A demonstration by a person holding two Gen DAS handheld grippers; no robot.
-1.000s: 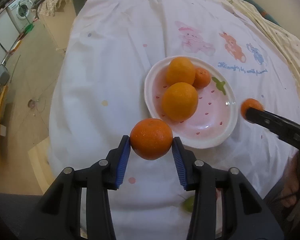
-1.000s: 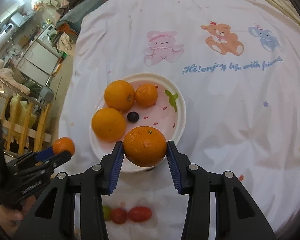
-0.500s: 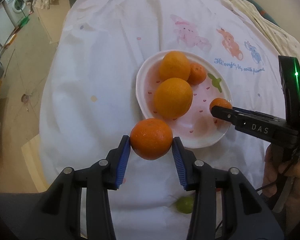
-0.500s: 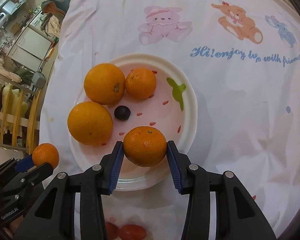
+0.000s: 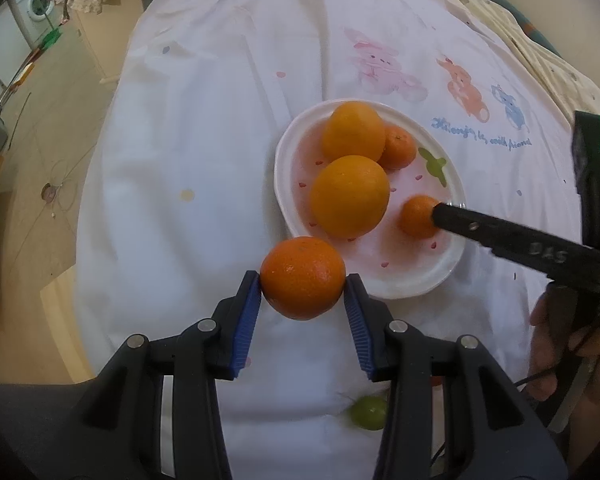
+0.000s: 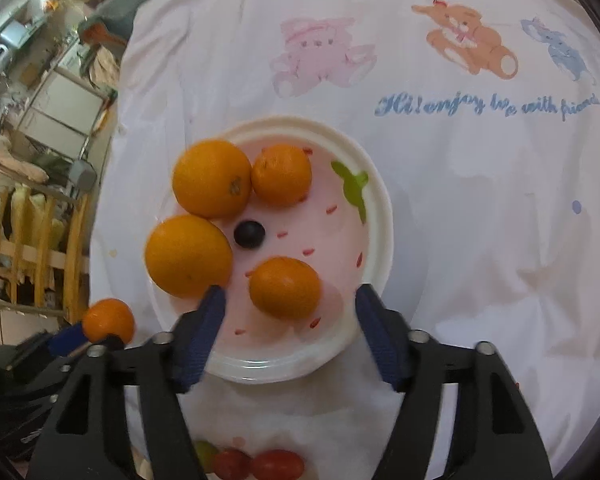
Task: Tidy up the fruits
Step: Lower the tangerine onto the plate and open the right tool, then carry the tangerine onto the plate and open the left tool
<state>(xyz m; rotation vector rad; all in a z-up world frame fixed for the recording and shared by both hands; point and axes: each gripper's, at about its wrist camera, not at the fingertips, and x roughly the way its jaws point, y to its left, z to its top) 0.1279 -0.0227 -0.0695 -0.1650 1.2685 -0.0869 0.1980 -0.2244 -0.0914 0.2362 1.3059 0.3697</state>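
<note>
My left gripper [image 5: 303, 280] is shut on a tangerine [image 5: 302, 278], held just off the near-left rim of the pink-and-white plate [image 5: 452, 268]. My right gripper [image 6: 290, 300] hangs over the plate [image 6: 380, 216] with its jaws opening. A small tangerine [image 6: 285, 287] lies on the plate between them, and the pads do not touch it. Two large oranges [image 6: 211, 178] [image 6: 188, 256], another small tangerine [image 6: 282, 175] and a dark grape [image 6: 249, 233] also lie on the plate. From the left wrist view, one right finger [image 5: 500, 236] reaches over the released tangerine [image 5: 418, 216].
A white cloth [image 6: 480, 200] printed with cartoon bears covers the table. A green grape [image 5: 367, 418] and two red cherry tomatoes [image 6: 276, 465] lie on the cloth near the front edge. A person's hand [image 5: 560, 344] holds the right gripper. Floor and furniture lie off the table's left side.
My right gripper came in over the plate, sank, and spread its jaws, letting the small tangerine rest on the plate. The left gripper kept still with its tangerine.
</note>
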